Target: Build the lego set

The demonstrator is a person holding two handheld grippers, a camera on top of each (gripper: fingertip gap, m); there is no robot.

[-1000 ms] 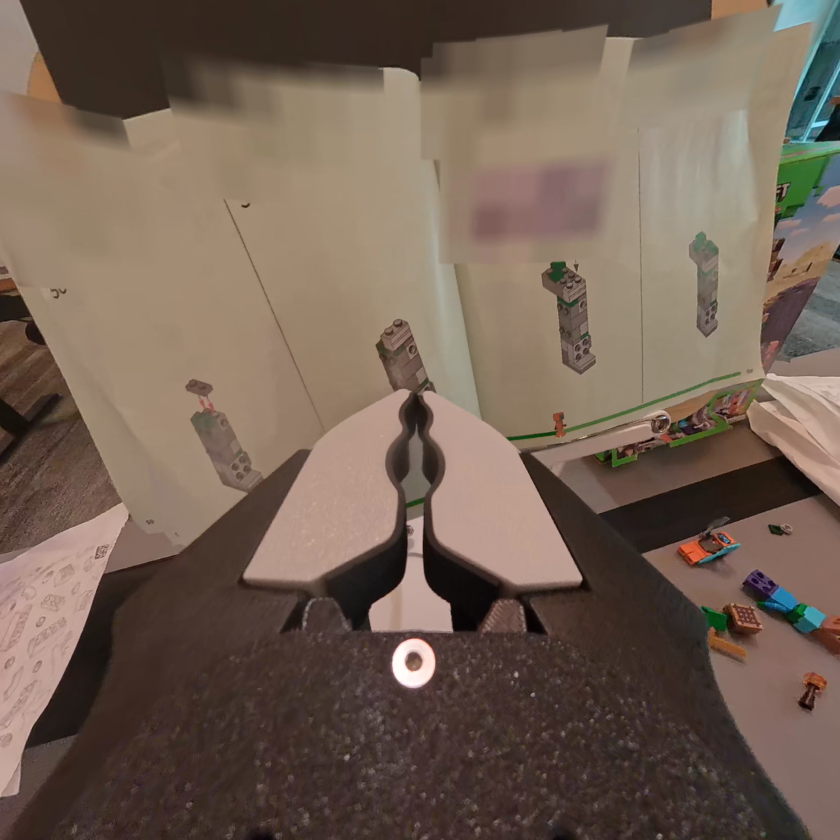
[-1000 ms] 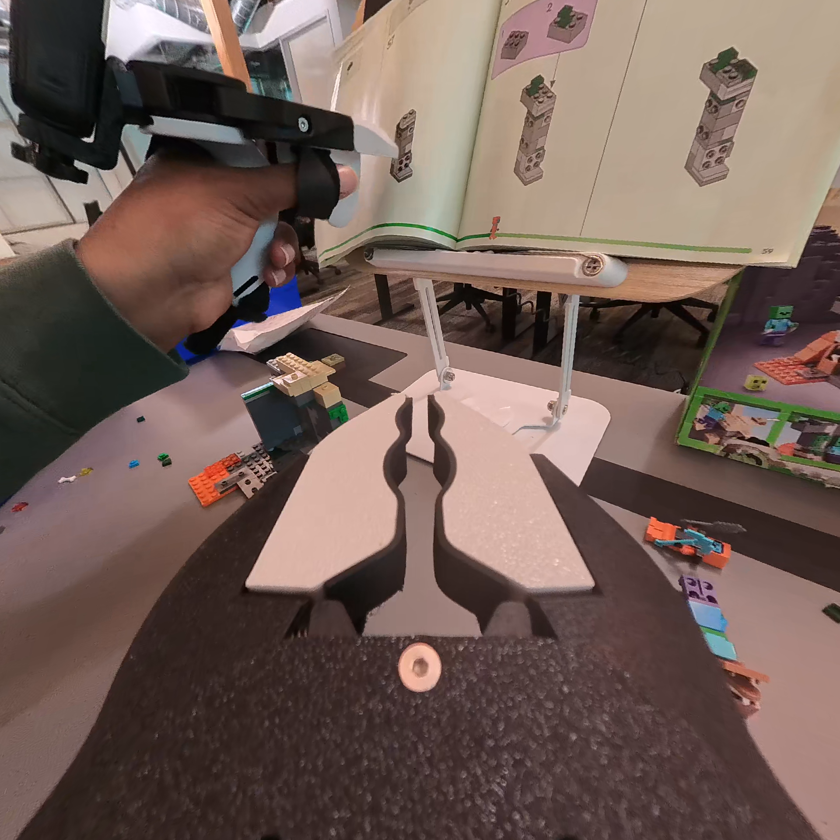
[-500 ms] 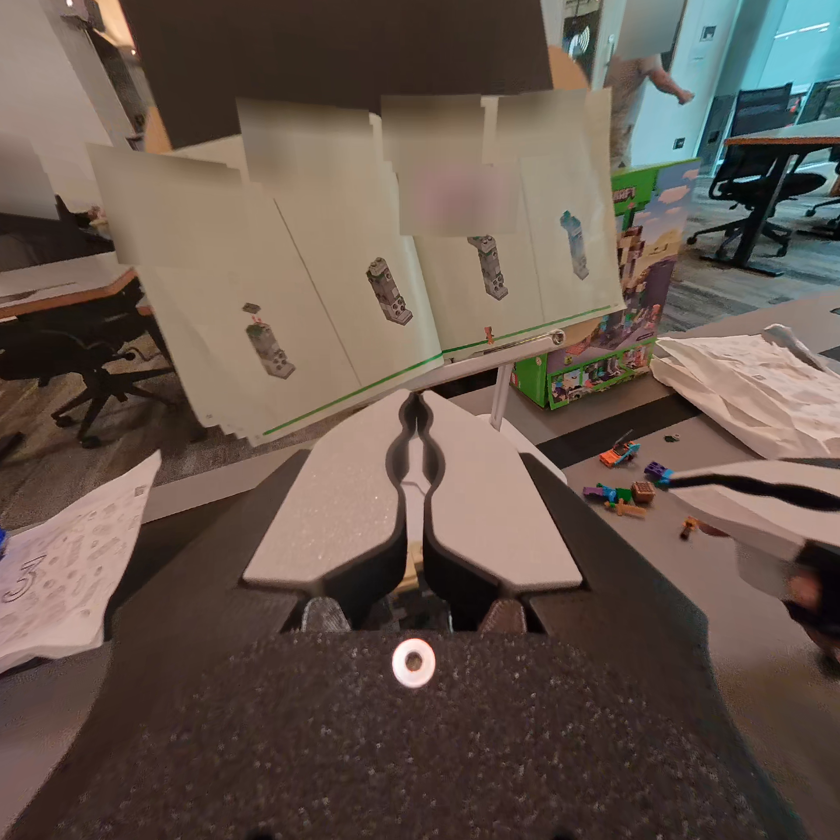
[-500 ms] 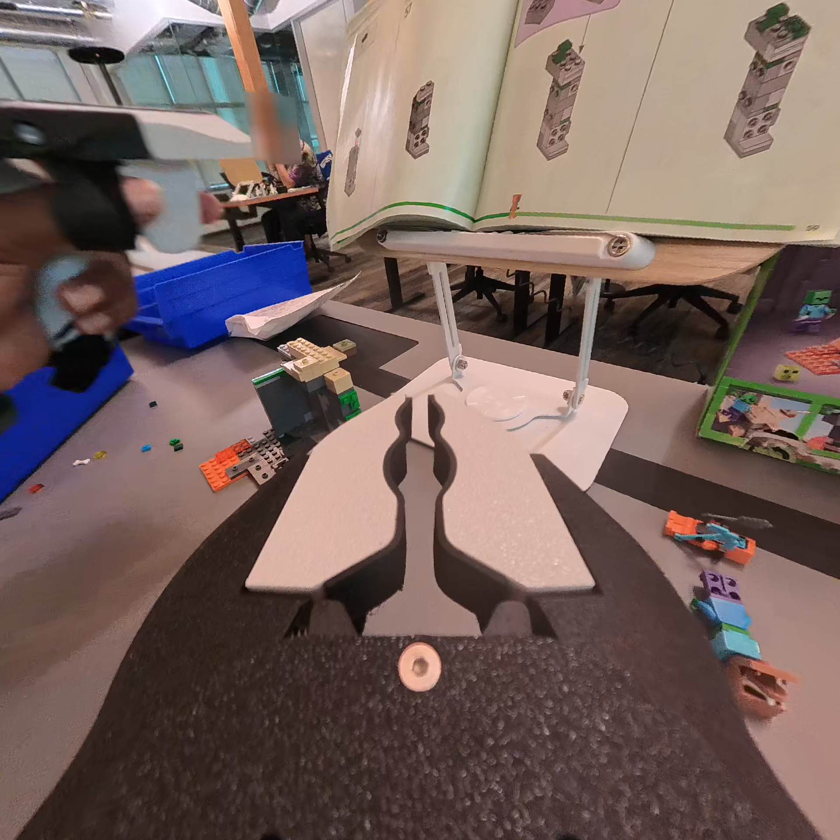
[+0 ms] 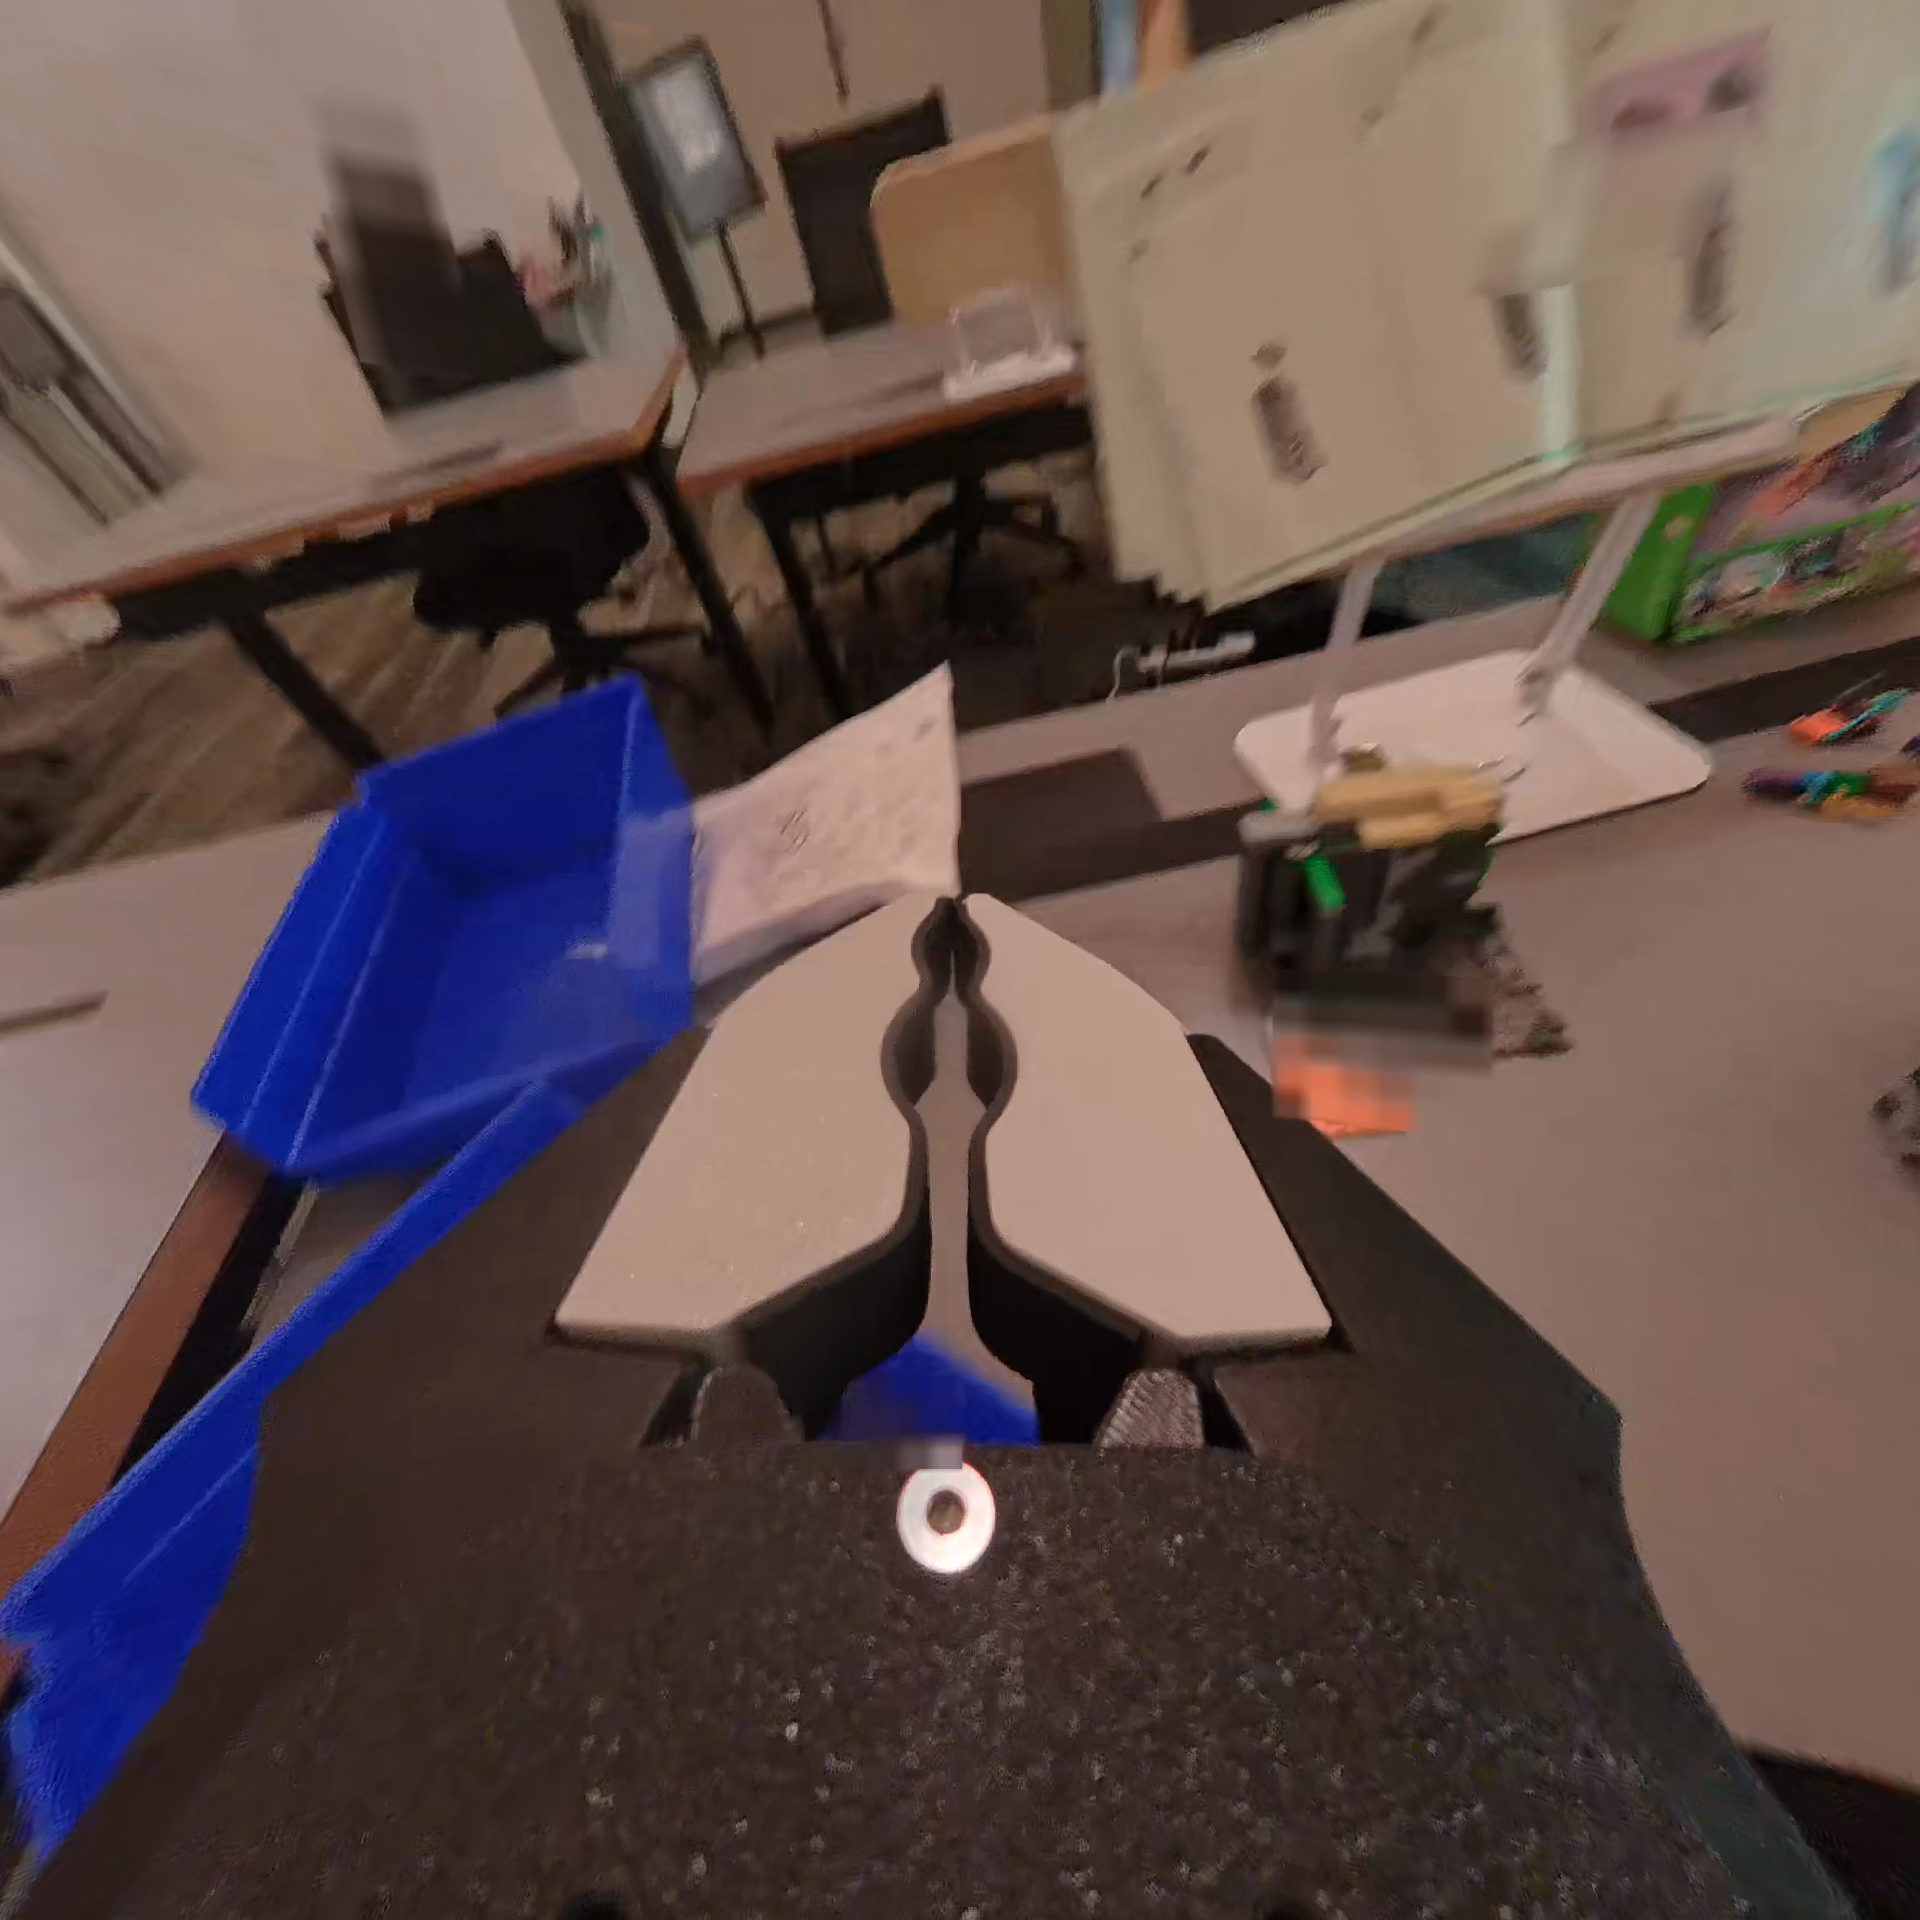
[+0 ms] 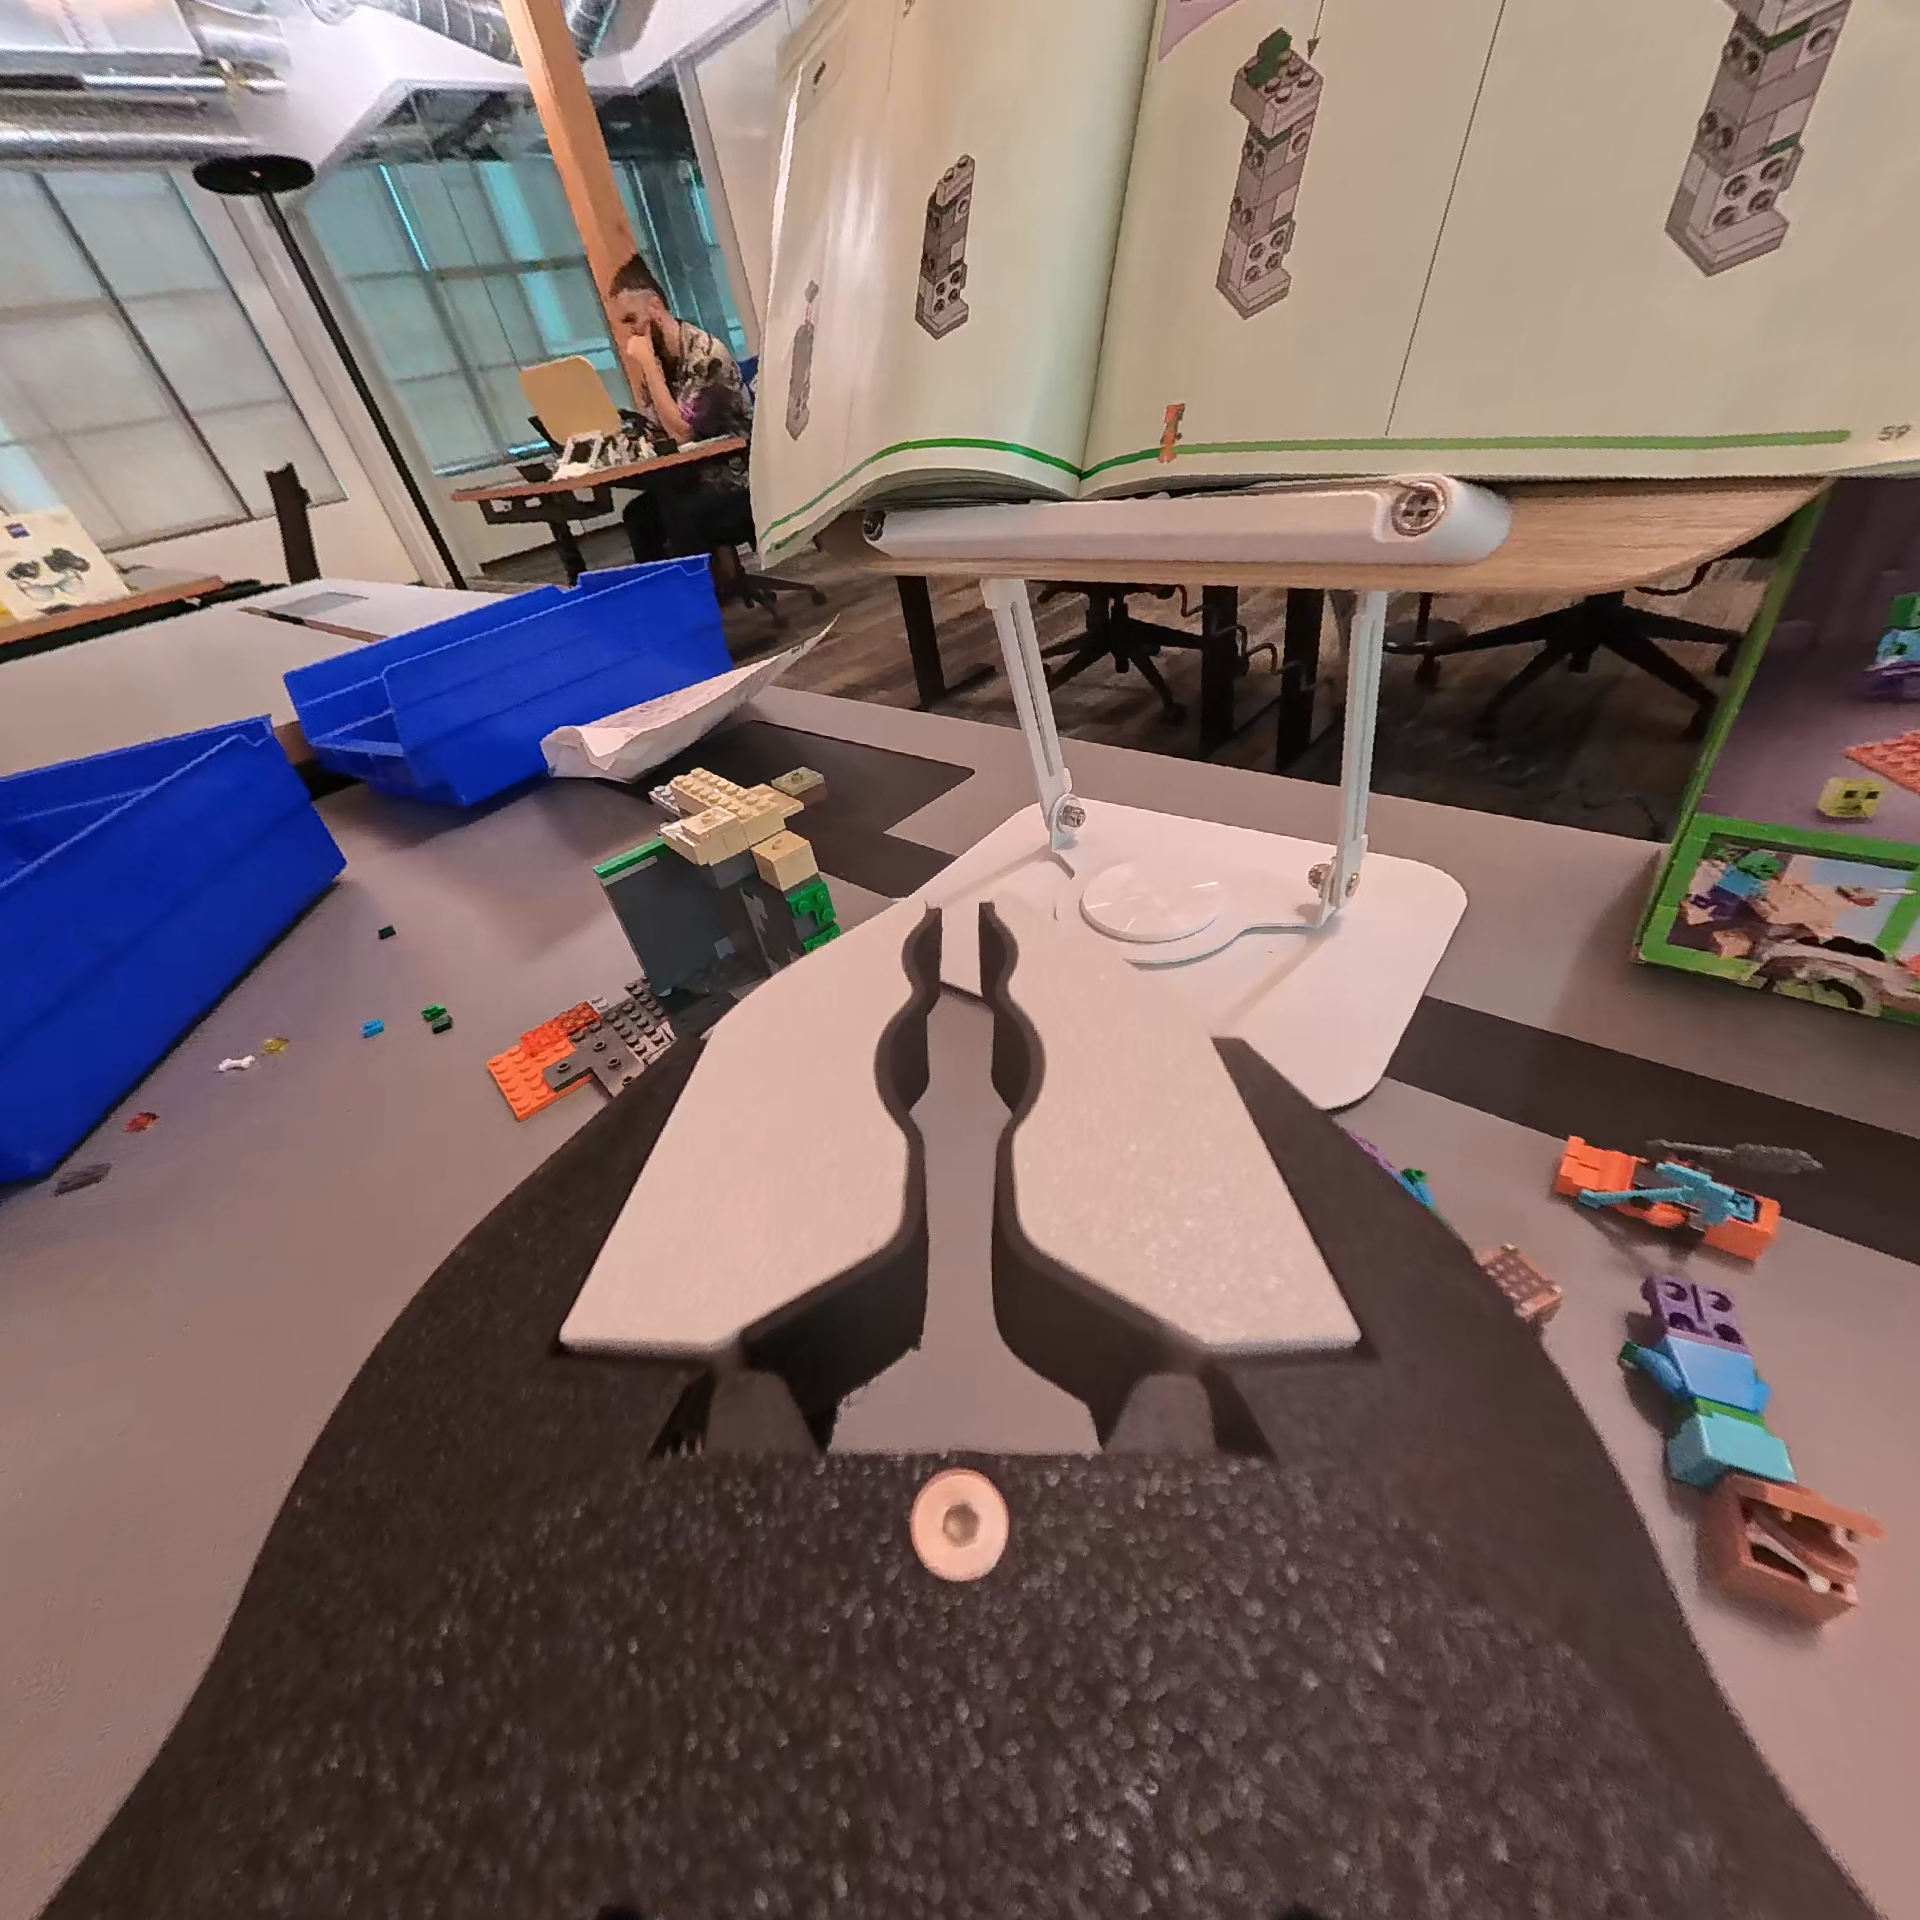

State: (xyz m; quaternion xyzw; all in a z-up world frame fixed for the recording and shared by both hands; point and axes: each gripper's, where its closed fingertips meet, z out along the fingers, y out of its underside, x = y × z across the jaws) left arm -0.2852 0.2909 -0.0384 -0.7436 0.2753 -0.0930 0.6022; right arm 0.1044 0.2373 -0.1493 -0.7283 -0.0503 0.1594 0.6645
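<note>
grey-tan lego build (image 6: 727,894) sits left of the slightly parted, empty right hand-held gripper (image 6: 961,914).

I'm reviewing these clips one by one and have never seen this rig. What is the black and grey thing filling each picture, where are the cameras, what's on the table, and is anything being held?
No robot here: a person holds a two-finger tool in each hand, and a camera on each looks forward along its fingers. The blurred picture is from the left tool, whose tips touch with nothing between them. The sharp picture is from the right tool, whose tips are slightly apart and also empty.

On the grey table you can see a partly built model with an orange plate at its foot, two blue bins, tiny loose bricks, small figures, a white stand carrying the open manual, and the set's box.

So nothing is held right now.
</note>
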